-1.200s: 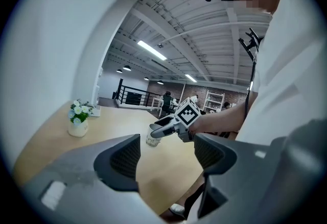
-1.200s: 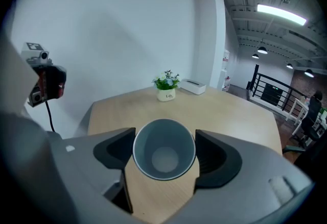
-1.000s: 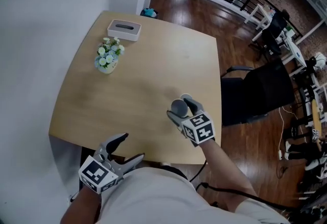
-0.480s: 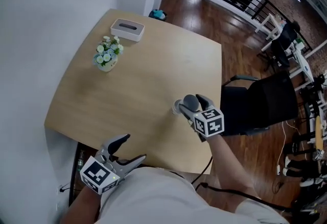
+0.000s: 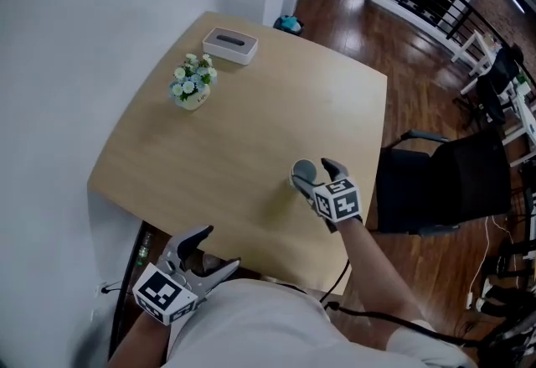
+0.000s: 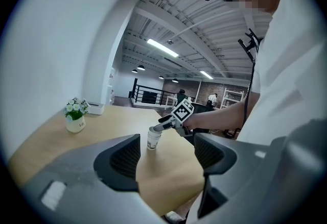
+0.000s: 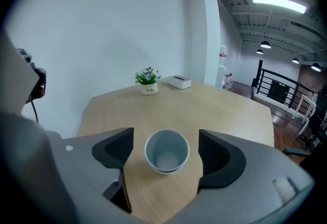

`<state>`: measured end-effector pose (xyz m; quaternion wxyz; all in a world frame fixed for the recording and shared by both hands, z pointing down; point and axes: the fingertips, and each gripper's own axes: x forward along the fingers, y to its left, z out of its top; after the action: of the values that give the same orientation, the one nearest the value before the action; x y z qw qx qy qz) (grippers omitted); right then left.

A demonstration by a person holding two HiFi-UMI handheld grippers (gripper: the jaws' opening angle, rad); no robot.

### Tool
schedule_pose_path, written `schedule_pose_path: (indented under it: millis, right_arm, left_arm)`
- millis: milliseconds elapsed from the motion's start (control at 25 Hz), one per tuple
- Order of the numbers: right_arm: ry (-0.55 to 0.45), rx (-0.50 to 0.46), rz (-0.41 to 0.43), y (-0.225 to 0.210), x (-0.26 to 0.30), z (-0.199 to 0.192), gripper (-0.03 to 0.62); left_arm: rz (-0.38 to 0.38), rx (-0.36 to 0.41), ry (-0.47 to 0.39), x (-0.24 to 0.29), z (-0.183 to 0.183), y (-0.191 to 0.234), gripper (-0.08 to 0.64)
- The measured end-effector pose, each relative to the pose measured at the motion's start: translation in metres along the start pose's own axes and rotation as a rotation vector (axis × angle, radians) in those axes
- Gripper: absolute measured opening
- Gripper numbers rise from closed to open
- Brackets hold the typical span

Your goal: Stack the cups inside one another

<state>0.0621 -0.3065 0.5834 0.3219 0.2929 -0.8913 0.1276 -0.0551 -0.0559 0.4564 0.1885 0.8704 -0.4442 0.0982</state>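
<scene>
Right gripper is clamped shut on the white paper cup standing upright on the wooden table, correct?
Not clamped: the right gripper view shows the right gripper open, jaws clear of the white paper cup on both sides. It does stand upright on the wooden table.

The right gripper is held forward on an outstretched arm, its jaws spread wide. The left gripper sits low beside the torso, jaws likewise apart, gripping nothing.

whitish-grey cup, light wood table, black-and-white marker cube, white flowers with green leaves, dark brown floor
</scene>
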Motion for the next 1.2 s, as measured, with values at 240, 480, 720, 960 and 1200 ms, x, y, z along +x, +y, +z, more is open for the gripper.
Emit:
schedule_pose_path:
  millis: [240, 480, 720, 960, 1200]
  right_arm:
    - [-0.049, -0.040, 0.088, 0.013, -0.032, -0.015, 0.398]
    - [-0.059, -0.068, 0.169, 0.050, -0.095, -0.048, 0.398]
    - [-0.095, -0.037, 0.137, 0.089, -0.176, -0.080, 0.398]
    - [-0.115, -0.008, 0.083, 0.148, -0.261, -0.120, 0.399]
    - [-0.095, 0.009, 0.028, 0.201, -0.336, -0.169, 0.399]
  left_arm:
    - [0.111, -0.057, 0.036, 0.000, -0.015, -0.034, 0.342]
    - [0.133, -0.068, 0.058, -0.004, -0.025, -0.079, 0.342]
    - [0.086, -0.002, 0.009, -0.023, -0.017, -0.120, 0.342]
    - [0.043, 0.017, -0.075, -0.078, -0.035, -0.168, 0.334]
    - [0.010, -0.060, -0.062, -0.111, -0.105, -0.194, 0.331]
